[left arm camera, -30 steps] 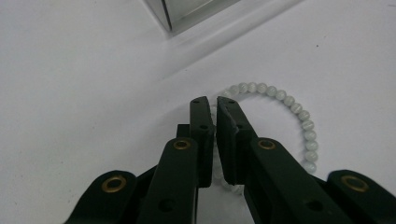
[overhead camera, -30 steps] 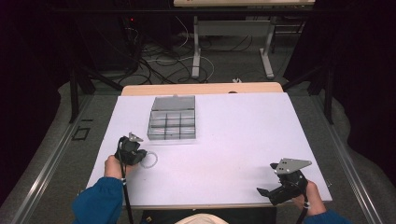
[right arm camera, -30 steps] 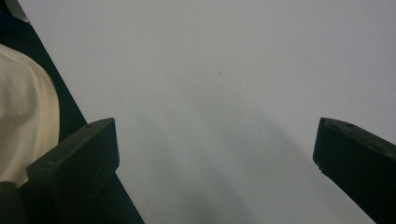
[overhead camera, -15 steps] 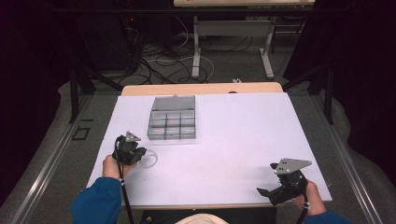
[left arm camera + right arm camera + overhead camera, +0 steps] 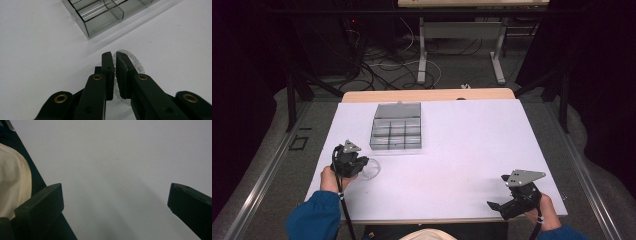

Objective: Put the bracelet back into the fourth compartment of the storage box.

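Note:
A ring of clear beads, a bracelet [image 5: 371, 170] [image 5: 136, 63], lies on the white table [image 5: 472, 145] near its front left. My left gripper [image 5: 360, 164] [image 5: 114, 55] is shut on the near side of the bracelet, with the bead strand pinched between the two black jaws. Just beyond it stands a clear compartment box [image 5: 396, 128] [image 5: 100, 15], whose near corner faces the jaws. At the front right corner my right gripper [image 5: 496, 205] [image 5: 115, 197] rests low over bare table, open, with nothing between its jaws.
The table's front edge runs close under both hands. A person's pale clothing [image 5: 12, 182] shows beside the right gripper's left jaw. Behind the table are cables [image 5: 377, 65] and desk legs [image 5: 422, 55] on the floor.
The left hand has edged very slightly to the left with the bracelet in its jaws. The right gripper has stayed where it was.

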Motion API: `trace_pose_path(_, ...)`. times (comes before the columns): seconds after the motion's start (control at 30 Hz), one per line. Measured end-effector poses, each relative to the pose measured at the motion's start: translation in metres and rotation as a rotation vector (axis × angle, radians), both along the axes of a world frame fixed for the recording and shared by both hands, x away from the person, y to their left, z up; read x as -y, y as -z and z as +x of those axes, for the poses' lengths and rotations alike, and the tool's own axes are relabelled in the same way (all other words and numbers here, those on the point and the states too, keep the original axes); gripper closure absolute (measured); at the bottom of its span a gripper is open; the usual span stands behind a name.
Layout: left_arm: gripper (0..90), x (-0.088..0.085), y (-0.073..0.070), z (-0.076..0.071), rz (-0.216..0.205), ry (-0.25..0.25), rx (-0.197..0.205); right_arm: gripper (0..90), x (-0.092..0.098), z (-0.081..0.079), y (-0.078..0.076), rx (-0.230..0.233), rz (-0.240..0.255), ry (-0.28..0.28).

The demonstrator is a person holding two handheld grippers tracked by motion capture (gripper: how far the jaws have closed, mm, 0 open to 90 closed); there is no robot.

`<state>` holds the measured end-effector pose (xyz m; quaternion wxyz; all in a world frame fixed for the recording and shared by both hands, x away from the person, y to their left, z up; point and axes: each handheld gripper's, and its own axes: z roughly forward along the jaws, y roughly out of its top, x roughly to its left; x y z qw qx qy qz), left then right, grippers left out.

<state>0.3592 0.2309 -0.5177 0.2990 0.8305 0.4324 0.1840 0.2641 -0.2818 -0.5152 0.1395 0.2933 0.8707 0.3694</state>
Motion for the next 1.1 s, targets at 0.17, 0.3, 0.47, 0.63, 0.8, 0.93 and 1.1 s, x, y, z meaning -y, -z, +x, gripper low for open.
trace_pose_path(0.17, 85.5, 0.001, -0.004, -0.003, 0.010, 0.012, 0.019, 0.0, 0.000, 0.000, 0.000, 0.000, 0.000, 0.000)
trace_pose_path(0.3, 85.4, 0.002, -0.006, -0.005, 0.013, 0.017, 0.040, 0.0, 0.000, 0.000, 0.001, 0.005, 0.004, 0.002)
trace_pose_path(0.47, 85.3, 0.002, -0.010, -0.008, 0.014, 0.023, 0.064, 0.0, 0.000, 0.000, 0.001, 0.005, 0.004, 0.002)
trace_pose_path(0.63, 85.4, 0.003, -0.012, -0.010, 0.000, 0.028, 0.076, 0.0, 0.000, 0.000, 0.001, 0.004, 0.003, 0.002)
trace_pose_path(0.8, 85.4, 0.004, -0.014, -0.012, -0.007, 0.027, 0.075, 0.0, -0.001, 0.000, 0.001, 0.001, 0.002, 0.005)
trace_pose_path(0.93, 85.4, 0.005, -0.015, -0.012, -0.008, 0.033, 0.084, 0.0, -0.001, 0.000, 0.001, 0.000, 0.002, 0.005)
trace_pose_path(1.1, 85.4, 0.006, -0.016, -0.013, -0.019, 0.026, 0.093, 0.0, 0.000, 0.000, 0.001, 0.002, 0.000, 0.001)
